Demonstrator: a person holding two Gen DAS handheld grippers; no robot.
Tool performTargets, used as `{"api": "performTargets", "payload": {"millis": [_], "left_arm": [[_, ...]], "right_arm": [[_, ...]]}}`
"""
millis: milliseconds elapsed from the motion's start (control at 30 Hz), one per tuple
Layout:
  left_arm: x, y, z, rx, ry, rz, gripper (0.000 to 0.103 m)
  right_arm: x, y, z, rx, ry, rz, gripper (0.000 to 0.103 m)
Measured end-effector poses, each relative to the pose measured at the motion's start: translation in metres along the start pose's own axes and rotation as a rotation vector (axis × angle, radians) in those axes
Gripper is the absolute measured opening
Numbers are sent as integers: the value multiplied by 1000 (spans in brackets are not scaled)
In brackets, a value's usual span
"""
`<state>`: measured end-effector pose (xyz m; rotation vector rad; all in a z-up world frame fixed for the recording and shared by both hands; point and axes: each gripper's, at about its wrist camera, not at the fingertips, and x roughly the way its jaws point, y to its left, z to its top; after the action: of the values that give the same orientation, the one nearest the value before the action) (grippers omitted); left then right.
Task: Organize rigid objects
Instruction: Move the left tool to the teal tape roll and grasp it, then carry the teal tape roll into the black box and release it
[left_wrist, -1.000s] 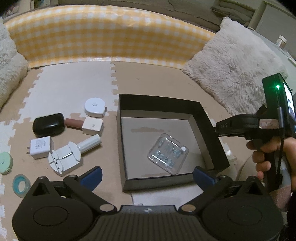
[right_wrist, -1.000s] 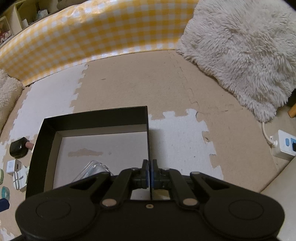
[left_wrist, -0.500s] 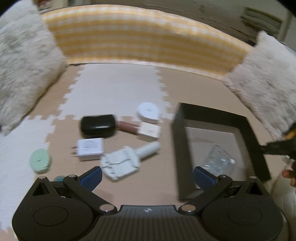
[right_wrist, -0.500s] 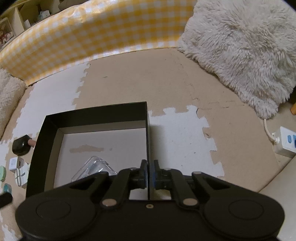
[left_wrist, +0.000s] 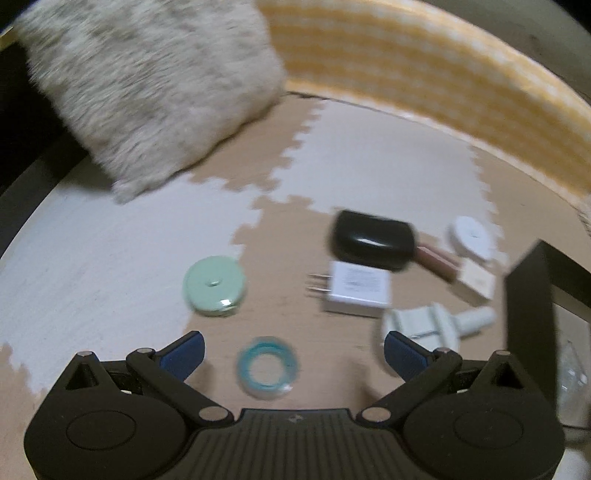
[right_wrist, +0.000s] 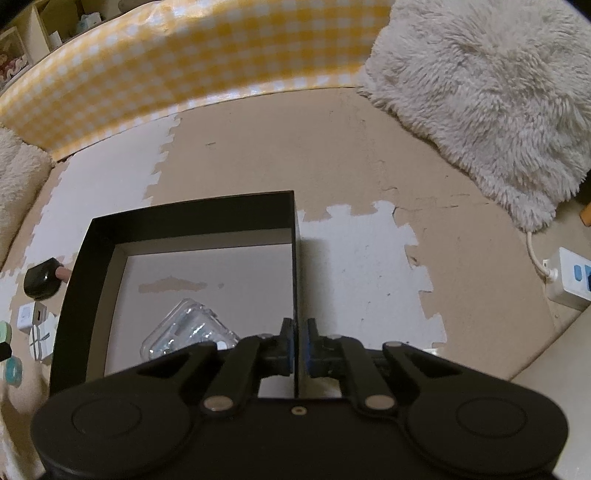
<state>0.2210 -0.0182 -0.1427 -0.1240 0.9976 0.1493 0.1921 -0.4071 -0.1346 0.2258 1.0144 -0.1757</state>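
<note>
Pinching the right wall of the black box (right_wrist: 192, 218), the right gripper (right_wrist: 297, 345) has its pads pressed on that thin edge; a clear plastic case (right_wrist: 188, 330) lies inside. Spread wide and empty, the left gripper (left_wrist: 293, 349) hangs over the teal tape roll (left_wrist: 266, 367); the green disc (left_wrist: 215, 285) and white charger (left_wrist: 357, 288) lie just beyond on the mat

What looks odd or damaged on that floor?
The foam floor mat is worn: its tan surface has peeled away in white patches beside the black box. Inside the box, a torn tan strip marks the white bottom.
</note>
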Motion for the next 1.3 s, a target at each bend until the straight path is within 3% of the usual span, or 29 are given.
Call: {"api": "performTargets", "payload": {"millis": [167,267,333,533,733,900,1067,1300], "left_arm": [[10,19,-1,-96,27,50,90],[17,24,-3,-115,52,57,78],[20,25,-4,-120,67,50,65],[22,21,-6,-104,74,8,45],[19,19,-6,-119,71,12,44],[0,12,2,-110,1,-22,44],[-27,-12,6,-46,-51,-149,44],[-60,-58,-2,120,-97,-306,44]], "right_arm": [[0,1,0,-9,4,-3,4],[0,1,0,-8,4,-3,4],[0,1,0,-10,5,-3,3],[0,2,0,-15,9,-5,3],[0,2,0,-17,9,-6,3],[0,2,0,-18,9,-7,3],[1,3,0,-20,8,-10,3],[0,4,0,-18,10,-12,3]]}}
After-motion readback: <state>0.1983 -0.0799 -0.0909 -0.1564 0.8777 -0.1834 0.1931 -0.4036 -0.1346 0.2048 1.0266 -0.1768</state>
